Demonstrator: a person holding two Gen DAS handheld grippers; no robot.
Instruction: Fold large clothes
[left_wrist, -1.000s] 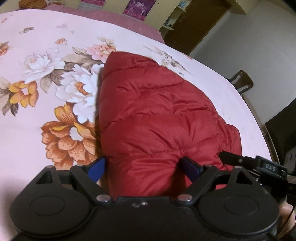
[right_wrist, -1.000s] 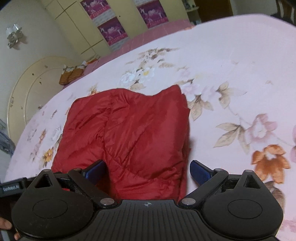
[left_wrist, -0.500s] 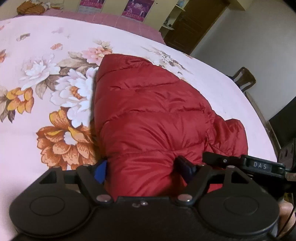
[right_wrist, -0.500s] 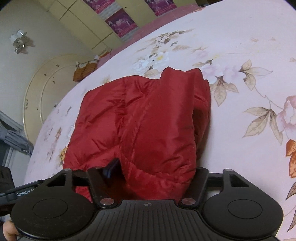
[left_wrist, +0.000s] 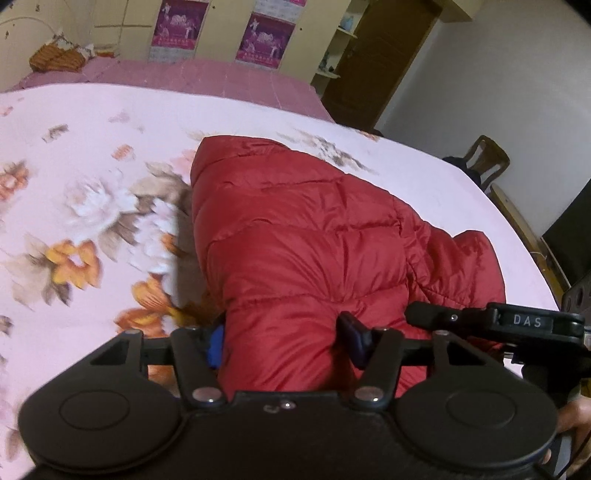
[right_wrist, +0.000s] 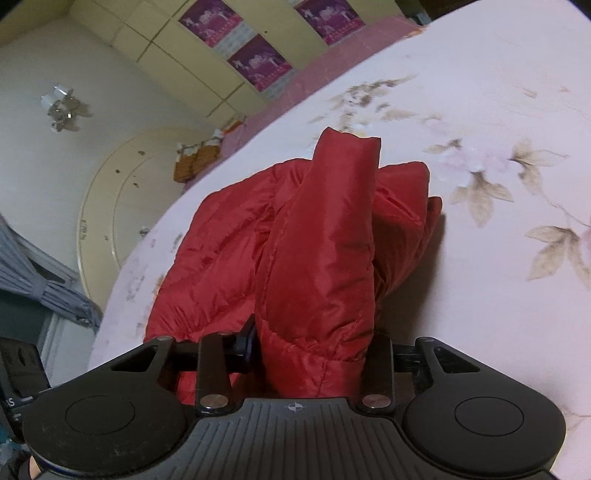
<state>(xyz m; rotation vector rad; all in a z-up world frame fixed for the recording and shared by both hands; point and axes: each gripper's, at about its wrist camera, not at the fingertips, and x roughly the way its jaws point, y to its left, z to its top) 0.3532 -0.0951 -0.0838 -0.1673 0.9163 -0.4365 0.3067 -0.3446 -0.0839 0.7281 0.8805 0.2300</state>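
Note:
A red quilted puffer jacket (left_wrist: 306, 236) lies folded on a pink floral bedsheet (left_wrist: 74, 147). My left gripper (left_wrist: 284, 341) is shut on the jacket's near edge, blue pads pressing the padded fabric from both sides. My right gripper (right_wrist: 314, 343) is shut on another part of the same jacket (right_wrist: 321, 258) and holds that part lifted off the sheet, so it stands up in a tall fold. The right gripper's body (left_wrist: 517, 321) shows at the right of the left wrist view.
The bedsheet (right_wrist: 498, 258) spreads wide around the jacket. A wooden chair (left_wrist: 484, 162) and a dark door (left_wrist: 384, 62) stand beyond the bed's far right. A round headboard (right_wrist: 122, 192) and cupboards with purple posters (left_wrist: 177, 26) are behind the bed.
Both grippers have closed on the jacket's near edge and raised it. The right side has risen from flat into a tall standing fold, and both views tilted up toward the far wall.

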